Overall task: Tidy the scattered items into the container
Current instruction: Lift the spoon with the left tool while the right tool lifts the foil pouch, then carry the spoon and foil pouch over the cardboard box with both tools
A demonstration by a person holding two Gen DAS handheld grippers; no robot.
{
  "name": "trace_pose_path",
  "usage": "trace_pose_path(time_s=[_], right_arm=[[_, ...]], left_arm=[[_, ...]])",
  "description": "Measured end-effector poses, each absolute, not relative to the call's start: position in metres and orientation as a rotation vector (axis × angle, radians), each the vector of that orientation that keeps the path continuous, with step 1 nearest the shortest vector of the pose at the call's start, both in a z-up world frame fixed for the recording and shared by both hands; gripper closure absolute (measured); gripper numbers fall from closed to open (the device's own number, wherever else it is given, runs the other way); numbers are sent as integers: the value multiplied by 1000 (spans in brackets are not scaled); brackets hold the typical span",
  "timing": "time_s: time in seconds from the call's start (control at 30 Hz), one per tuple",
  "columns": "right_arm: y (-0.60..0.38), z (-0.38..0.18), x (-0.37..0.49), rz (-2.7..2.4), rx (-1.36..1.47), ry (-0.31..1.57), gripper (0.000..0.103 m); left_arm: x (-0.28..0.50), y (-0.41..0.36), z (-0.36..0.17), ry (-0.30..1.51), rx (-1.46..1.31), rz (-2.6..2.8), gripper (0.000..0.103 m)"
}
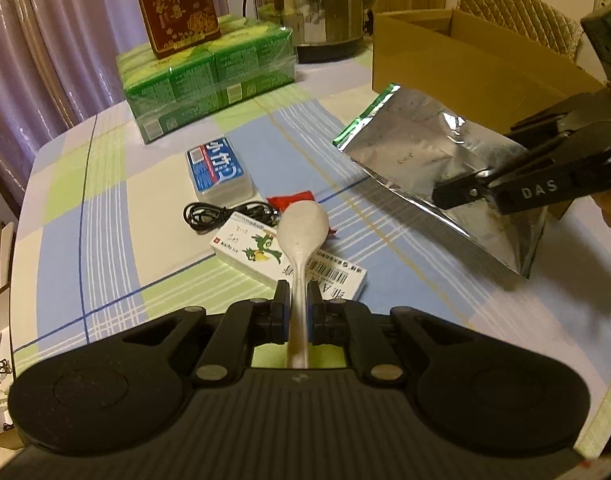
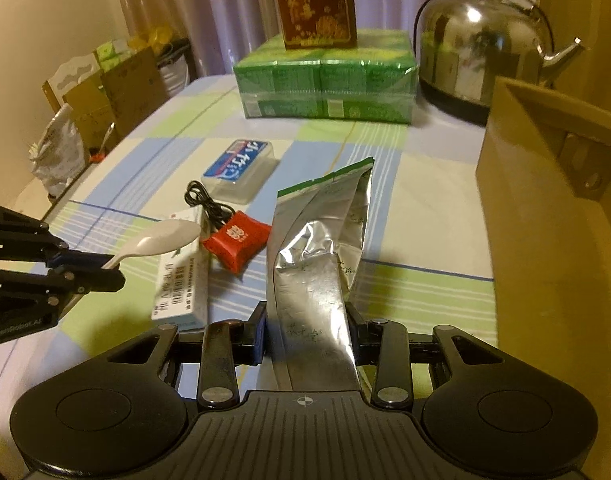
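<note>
Here, left gripper level, pinching spoon

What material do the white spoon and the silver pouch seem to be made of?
White spoon: probably matte plastic or melamine, with a dull, even surface and no gleam. Silver pouch: likely metallised foil, mirror-shiny and sharply creased.

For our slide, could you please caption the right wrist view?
Right gripper clamps a silver foil pouch beside the cardboard box.
</note>
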State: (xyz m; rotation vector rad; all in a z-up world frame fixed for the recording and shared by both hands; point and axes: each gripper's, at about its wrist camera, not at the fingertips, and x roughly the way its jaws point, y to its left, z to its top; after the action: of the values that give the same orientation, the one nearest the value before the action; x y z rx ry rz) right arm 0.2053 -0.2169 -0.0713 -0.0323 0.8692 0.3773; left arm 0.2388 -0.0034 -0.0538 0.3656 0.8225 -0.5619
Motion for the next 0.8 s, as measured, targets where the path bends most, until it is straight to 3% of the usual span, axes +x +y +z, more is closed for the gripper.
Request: trace_pose_path(time_s=[0.8], right_arm=[[-257, 22, 131, 331, 14, 709, 69]], left_arm=[[177, -42, 21, 757, 363, -578, 98]])
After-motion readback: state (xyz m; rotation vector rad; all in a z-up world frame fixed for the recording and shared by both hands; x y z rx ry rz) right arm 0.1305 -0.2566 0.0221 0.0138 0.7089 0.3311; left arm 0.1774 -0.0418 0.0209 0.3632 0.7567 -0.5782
